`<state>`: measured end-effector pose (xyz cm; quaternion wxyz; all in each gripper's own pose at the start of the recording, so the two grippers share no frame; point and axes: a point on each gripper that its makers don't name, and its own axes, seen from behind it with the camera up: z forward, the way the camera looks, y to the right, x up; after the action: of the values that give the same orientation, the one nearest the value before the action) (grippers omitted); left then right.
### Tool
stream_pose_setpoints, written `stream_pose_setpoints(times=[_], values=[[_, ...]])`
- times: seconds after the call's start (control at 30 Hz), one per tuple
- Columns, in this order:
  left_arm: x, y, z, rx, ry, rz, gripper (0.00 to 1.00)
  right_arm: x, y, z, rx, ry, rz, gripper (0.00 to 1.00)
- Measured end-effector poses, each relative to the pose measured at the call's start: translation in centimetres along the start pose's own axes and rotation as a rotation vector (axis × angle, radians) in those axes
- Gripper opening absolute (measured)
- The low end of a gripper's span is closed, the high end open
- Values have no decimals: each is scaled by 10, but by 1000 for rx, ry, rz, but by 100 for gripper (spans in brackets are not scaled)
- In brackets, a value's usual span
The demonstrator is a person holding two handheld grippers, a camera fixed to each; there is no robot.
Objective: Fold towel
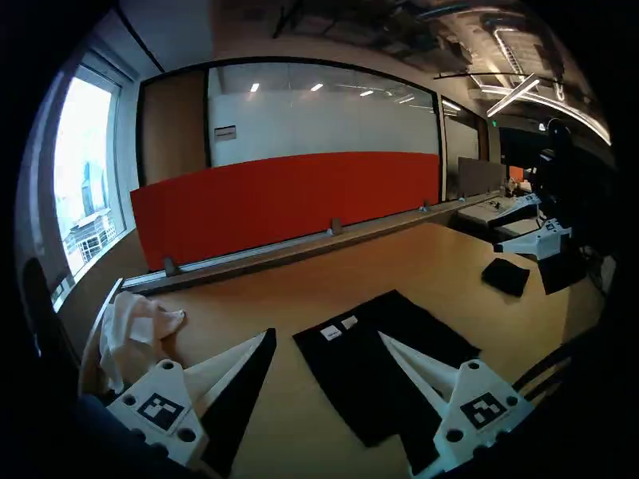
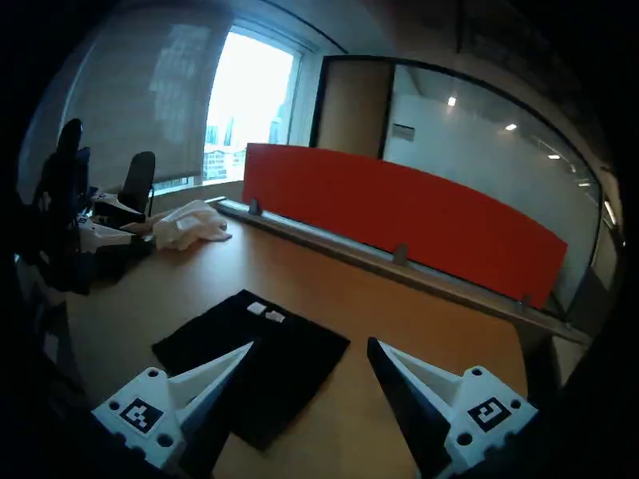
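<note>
While both grippers [image 1: 327, 334] [image 2: 311, 342] gape above the towel [image 1: 351, 375], left gripper view adds another dark cloth [image 1: 505, 275].

No readable text anywhere. Left gripper [image 1: 327, 334]: one of the square black-and-white markers [image 1: 160, 411] on the base of each finger, pattern only, no letters or digits. Right gripper [image 2: 311, 342]: same kind of pattern squares on its finger bases, nothing to read. Black towel [image 1: 375, 375] just ahead of the left fingertips: two small white tags [image 1: 339, 328] near its far edge, print too small to make out. Wall sign [image 1: 225, 133] far ahead and up-left of the left gripper, above the red divider [image 1: 287, 199]: blurred, unreadable.
</note>
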<state>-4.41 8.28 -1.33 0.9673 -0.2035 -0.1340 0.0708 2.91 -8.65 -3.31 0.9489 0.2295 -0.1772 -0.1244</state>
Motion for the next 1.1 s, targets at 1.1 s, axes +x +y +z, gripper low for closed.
stream_pose_setpoints(times=[1.1], values=[[-125, 60, 29, -140, -244, 36, 83, -126, -44, 34, 145, -234, -65, 100]])
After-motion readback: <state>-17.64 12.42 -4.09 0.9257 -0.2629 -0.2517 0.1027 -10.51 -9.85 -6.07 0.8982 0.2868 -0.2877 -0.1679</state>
